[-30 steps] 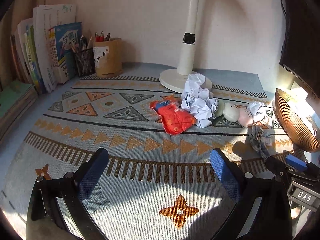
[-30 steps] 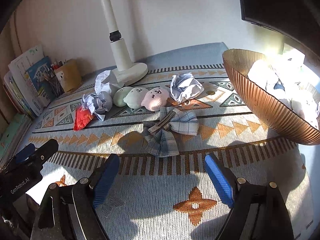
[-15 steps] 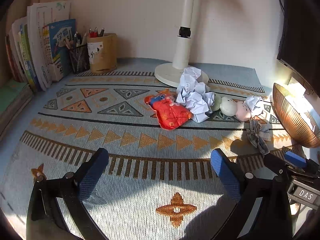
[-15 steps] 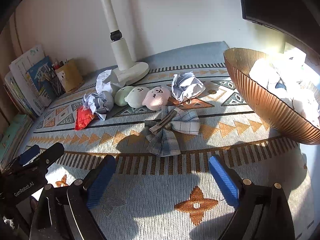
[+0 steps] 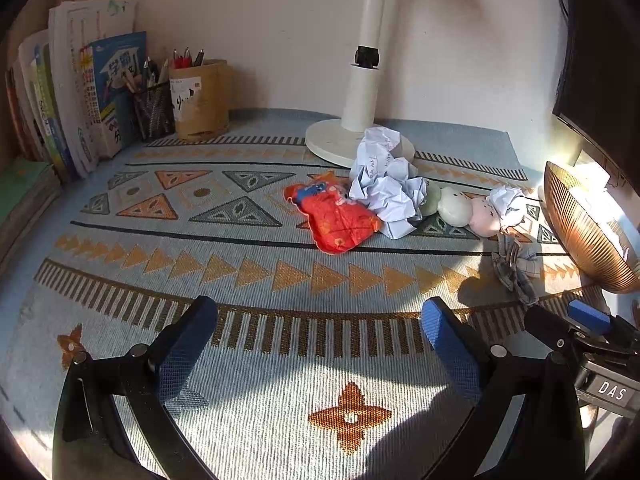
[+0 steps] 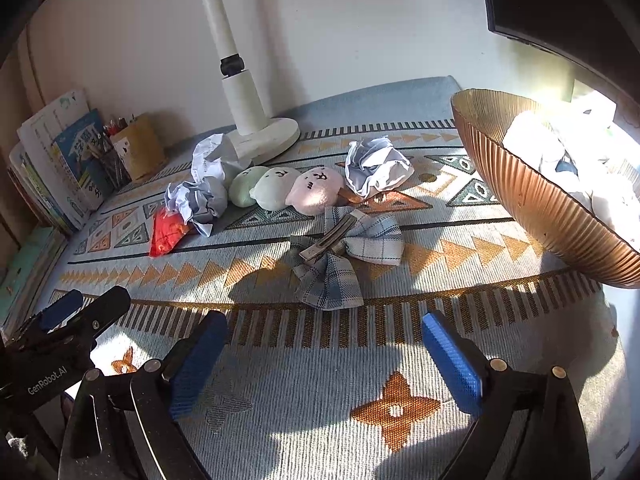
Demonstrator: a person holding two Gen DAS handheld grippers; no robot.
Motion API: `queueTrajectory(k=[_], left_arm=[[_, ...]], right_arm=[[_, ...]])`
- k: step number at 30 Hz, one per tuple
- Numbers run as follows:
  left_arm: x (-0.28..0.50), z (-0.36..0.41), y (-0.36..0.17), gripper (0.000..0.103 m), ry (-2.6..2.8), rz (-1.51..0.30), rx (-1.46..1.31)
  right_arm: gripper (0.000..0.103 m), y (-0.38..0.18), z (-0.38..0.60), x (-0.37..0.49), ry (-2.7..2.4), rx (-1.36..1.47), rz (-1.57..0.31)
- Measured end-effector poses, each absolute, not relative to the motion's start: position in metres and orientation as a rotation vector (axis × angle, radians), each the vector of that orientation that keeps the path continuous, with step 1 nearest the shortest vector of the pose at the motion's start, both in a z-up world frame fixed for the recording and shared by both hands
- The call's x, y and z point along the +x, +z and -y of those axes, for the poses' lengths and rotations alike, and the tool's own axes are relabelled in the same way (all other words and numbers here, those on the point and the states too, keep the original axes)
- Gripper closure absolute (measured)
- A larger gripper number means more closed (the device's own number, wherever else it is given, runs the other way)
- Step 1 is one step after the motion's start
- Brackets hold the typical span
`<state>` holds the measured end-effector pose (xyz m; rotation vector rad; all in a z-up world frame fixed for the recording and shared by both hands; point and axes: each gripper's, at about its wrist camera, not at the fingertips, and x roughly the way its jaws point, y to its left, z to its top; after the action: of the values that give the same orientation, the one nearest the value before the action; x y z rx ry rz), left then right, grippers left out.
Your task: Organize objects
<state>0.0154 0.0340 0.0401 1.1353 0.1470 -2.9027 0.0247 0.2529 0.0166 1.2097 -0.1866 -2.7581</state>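
A plaid bow hair clip [image 6: 344, 248] lies on the patterned mat just ahead of my right gripper [image 6: 325, 330], which is open with nothing between its fingers. Behind the bow sit three plush balls: green [image 6: 244, 190], pale [image 6: 276, 188] and pink [image 6: 316, 190]. Crumpled paper [image 6: 376, 166] lies to their right, and another wad [image 6: 204, 196] to their left. A red packet [image 5: 336, 216] lies beside that wad. My left gripper [image 5: 320, 316] stands open over bare mat, well short of the packet.
A ribbed copper bowl [image 6: 532, 200] holding white crumpled things stands at the right. A white lamp base [image 5: 332, 140] is behind the pile. A pen holder [image 5: 200, 100] and upright books [image 5: 80, 88] fill the back left. A dark monitor [image 6: 560, 0] hangs at the upper right.
The right gripper's jaws have spread wider. The objects on the mat lie where they were.
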Motion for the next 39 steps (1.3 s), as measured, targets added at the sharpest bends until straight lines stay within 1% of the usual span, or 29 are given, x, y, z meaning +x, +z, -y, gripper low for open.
queueTrajectory(k=[2,4,6,8,9,11,12,14,15,16,17,18,20,21,22,23,25,26,27,28,30,31,32,34,35,36,39], left_arm=[[0.014,-0.033,0.039,0.001,-2.911,-0.163,1.177],[0.006,-0.028,0.039,0.001,-2.954,-0.213,1.298],[-0.008,-0.013,0.041,0.001,-2.975,-0.312,1.376],[-0.028,0.005,0.048,0.001,-2.922,-0.359,1.364],[-0.040,0.014,0.051,0.002,-2.897,-0.371,1.363],[-0.064,0.029,0.053,0.003,-2.865,-0.427,1.351],[-0.075,0.034,0.050,0.003,-2.861,-0.471,1.365],[-0.095,0.038,0.041,0.008,-2.846,-0.537,1.444],[-0.102,0.035,0.036,0.009,-2.851,-0.537,1.470],[-0.107,0.030,0.032,0.011,-2.854,-0.509,1.481],[-0.110,0.025,0.028,0.013,-2.853,-0.481,1.473],[-0.114,0.021,0.024,0.015,-2.851,-0.454,1.479],[-0.116,0.012,0.022,0.016,-2.853,-0.379,1.468],[-0.116,0.008,0.022,0.018,-2.868,-0.358,1.475],[-0.115,0.005,0.021,0.025,-2.873,-0.329,1.470],[-0.115,0.002,0.020,0.026,-2.877,-0.308,1.467],[-0.116,-0.001,0.019,0.039,-2.892,-0.302,1.467],[-0.115,-0.002,0.019,0.043,-2.899,-0.300,1.462],[-0.114,-0.003,0.019,0.050,-2.909,-0.310,1.462],[-0.112,-0.005,0.019,0.056,-2.919,-0.311,1.453],[-0.106,-0.012,0.021,0.059,-2.932,-0.254,1.410],[-0.105,-0.015,0.022,0.061,-2.937,-0.223,1.393],[-0.104,-0.018,0.022,0.062,-2.943,-0.207,1.385],[-0.103,-0.018,0.022,0.071,-2.956,-0.217,1.386],[-0.103,-0.018,0.022,0.073,-2.962,-0.229,1.388],[-0.104,-0.012,0.023,0.076,-2.968,-0.244,1.390],[-0.104,-0.003,0.024,0.082,-2.993,-0.323,1.399]], right_arm=[[0.006,0.016,-0.254,0.023,-2.746,1.233,0.201],[0.006,0.017,-0.253,0.017,-2.715,1.252,0.231],[0.006,0.021,-0.253,0.007,-2.681,1.252,0.340],[0.006,0.029,-0.246,-0.008,-2.629,1.236,0.461],[0.006,0.034,-0.239,-0.016,-2.611,1.222,0.492],[0.006,0.044,-0.220,-0.035,-2.583,1.202,0.495],[0.007,0.047,-0.211,-0.045,-2.555,1.193,0.511],[0.010,0.049,-0.197,-0.063,-2.520,1.197,0.569],[0.019,0.047,-0.193,-0.072,-2.506,1.214,0.603],[0.022,0.044,-0.191,-0.081,-2.493,1.237,0.634],[0.023,0.038,-0.192,-0.090,-2.468,1.265,0.689],[0.023,0.030,-0.198,-0.100,-2.410,1.293,0.780],[0.023,0.014,-0.209,-0.115,-2.284,1.331,0.988],[0.023,0.009,-0.211,-0.119,-2.254,1.339,1.043],[0.023,0.007,-0.209,-0.122,-2.244,1.344,1.050],[0.023,0.008,-0.204,-0.126,-2.250,1.345,1.028],[0.024,0.010,-0.190,-0.132,-2.273,1.350,0.963],[0.025,0.010,-0.183,-0.134,-2.278,1.354,0.943],[0.031,0.010,-0.177,-0.136,-2.301,1.350,0.921],[0.040,0.012,-0.172,-0.136,-2.341,1.345,0.881],[0.044,0.012,-0.167,-0.134,-2.397,1.330,0.800],[0.046,0.011,-0.169,-0.132,-2.395,1.320,0.814],[0.046,0.009,-0.174,-0.128,-2.378,1.314,0.850],[0.046,0.008,-0.189,-0.119,-2.345,1.277,0.945],[0.046,0.009,-0.200,-0.111,-2.341,1.242,0.991],[0.046,0.012,-0.211,-0.102,-2.342,1.211,1.026],[0.046,0.022,-0.242,-0.070,-2.348,1.148,1.066]])
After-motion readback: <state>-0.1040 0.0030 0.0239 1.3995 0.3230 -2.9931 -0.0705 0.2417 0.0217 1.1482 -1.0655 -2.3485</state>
